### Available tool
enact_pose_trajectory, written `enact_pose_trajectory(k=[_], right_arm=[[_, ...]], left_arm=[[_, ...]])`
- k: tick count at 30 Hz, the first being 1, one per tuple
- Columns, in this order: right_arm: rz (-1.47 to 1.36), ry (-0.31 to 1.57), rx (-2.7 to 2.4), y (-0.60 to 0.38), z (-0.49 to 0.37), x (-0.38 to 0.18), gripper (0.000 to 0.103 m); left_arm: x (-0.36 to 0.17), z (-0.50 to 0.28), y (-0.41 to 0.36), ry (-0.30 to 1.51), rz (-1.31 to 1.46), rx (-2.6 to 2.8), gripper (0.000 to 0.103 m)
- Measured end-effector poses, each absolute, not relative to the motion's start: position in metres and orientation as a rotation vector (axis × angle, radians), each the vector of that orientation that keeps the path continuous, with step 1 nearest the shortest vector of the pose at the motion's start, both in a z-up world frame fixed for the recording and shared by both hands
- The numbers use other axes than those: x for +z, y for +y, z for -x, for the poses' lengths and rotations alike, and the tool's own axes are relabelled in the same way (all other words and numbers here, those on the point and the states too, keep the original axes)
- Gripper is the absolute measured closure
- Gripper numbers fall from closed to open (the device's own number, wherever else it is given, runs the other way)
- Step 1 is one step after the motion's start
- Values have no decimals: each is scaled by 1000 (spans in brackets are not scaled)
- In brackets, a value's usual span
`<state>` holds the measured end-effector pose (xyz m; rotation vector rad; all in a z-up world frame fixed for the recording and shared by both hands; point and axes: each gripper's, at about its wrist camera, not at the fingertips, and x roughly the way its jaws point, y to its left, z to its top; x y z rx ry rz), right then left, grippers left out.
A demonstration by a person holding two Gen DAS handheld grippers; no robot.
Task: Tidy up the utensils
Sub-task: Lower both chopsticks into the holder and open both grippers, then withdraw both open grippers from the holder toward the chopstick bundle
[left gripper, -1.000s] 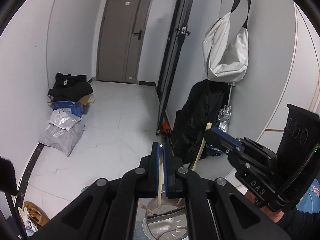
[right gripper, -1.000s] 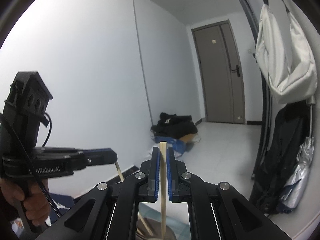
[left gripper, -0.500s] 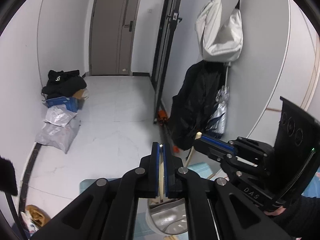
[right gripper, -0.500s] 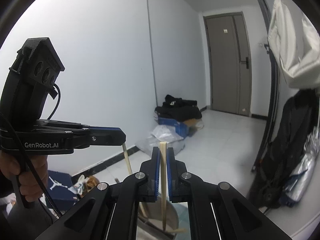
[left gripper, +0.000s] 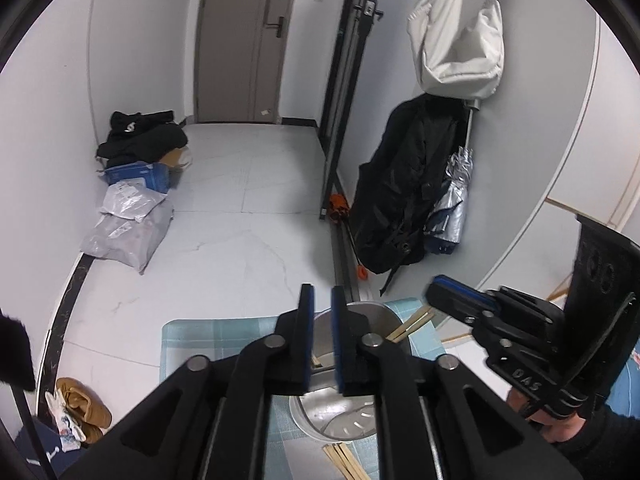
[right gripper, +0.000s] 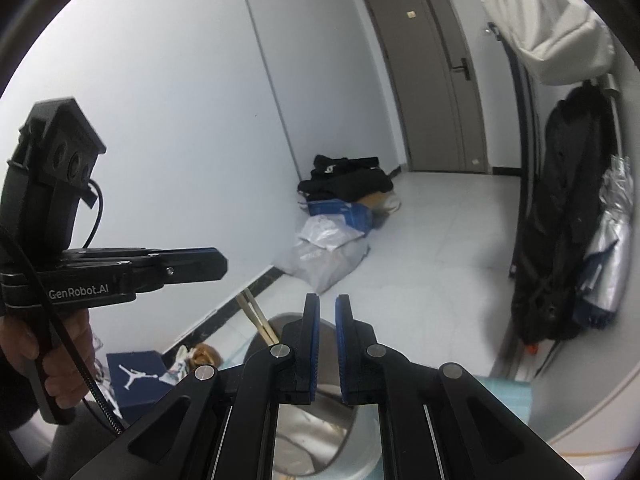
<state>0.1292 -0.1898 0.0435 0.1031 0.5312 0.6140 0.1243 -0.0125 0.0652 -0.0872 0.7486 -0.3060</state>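
Checked blue mat (left gripper: pixel 224 334) under metal bowl (left gripper: pixel 340 416), pale tiled hallway floor (left gripper: pixel 240 248) beyond.

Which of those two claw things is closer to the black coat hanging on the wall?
Right. The right gripper is toward the black coat, lower down; the left gripper, its fingers opening and empty, sits beyond it, farther off.
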Motion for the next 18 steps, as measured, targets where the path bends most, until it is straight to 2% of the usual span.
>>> enact_pose_trajectory(k=[1, 3, 4, 6, 7, 10, 11, 18], right_arm=[[-110, 526, 608, -194, -126, 46, 93], [-120, 521, 591, -200, -119, 50, 88], [-124, 519, 583, -202, -117, 52, 82], [-135, 513, 576, -206, -109, 57, 78], [-136, 512, 569, -208, -105, 60, 76], [-141, 503, 555, -208, -92, 66, 61], [-142, 496, 553, -209, -87, 69, 58], [-135, 447, 538, -212, -52, 81, 49]], left_arm=[[66, -121, -11, 744, 96, -290, 88], [68, -117, -9, 738, 119, -267, 68], [70, -113, -6, 726, 140, -256, 63], [73, -105, -4, 701, 164, -225, 47], [75, -100, -3, 688, 173, -210, 45], [81, -89, -3, 664, 180, -181, 42], [82, -86, -3, 660, 180, -171, 38], [94, -58, -3, 591, 175, -125, 21]])
